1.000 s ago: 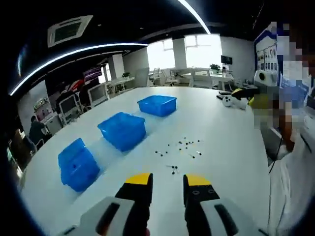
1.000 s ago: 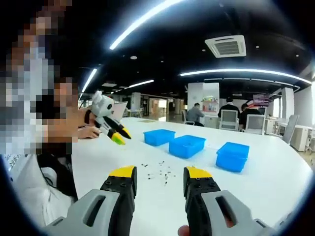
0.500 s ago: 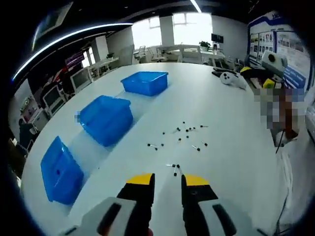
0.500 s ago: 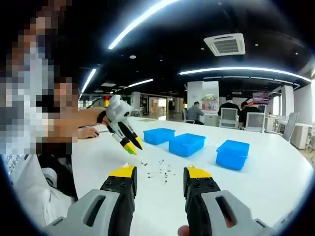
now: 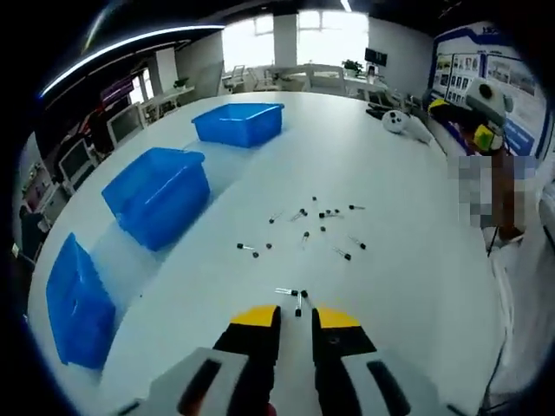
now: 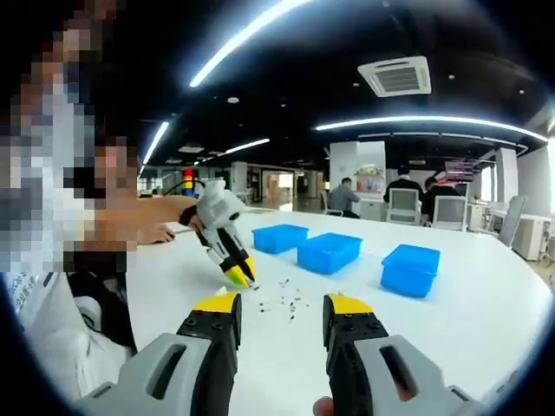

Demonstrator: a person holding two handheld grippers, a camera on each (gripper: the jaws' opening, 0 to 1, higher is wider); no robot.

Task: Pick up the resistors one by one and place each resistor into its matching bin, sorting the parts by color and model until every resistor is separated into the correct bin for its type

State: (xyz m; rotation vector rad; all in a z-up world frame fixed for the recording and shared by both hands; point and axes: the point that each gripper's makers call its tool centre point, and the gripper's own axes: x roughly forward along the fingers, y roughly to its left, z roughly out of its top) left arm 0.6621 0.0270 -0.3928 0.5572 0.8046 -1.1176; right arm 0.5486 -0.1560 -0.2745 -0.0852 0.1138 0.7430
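Note:
Several small dark resistors (image 5: 316, 217) lie scattered mid-table; one pair (image 5: 297, 299) sits just ahead of my left gripper (image 5: 297, 322). Its yellow-tipped jaws stand a narrow gap apart with nothing between them, low over the white table (image 5: 408, 199). Three blue bins run in a row on the left: far (image 5: 238, 124), middle (image 5: 156, 195), near (image 5: 74, 299). In the right gripper view the left gripper (image 6: 238, 276) points down at the resistors (image 6: 286, 303), held by a person's hand. My right gripper (image 6: 282, 316) hangs open and empty, back from the parts. The bins (image 6: 329, 255) stand behind them.
White and yellow devices (image 5: 403, 121) lie at the table's far right edge. A person's white sleeve (image 5: 520, 347) borders the right side. People sit at desks (image 6: 403, 204) beyond the table. Bare tabletop (image 6: 486, 329) stretches right of the bins.
My left gripper has dropped toward the table and closed in on the nearest resistors, and its jaws have narrowed. The right gripper has stayed still.

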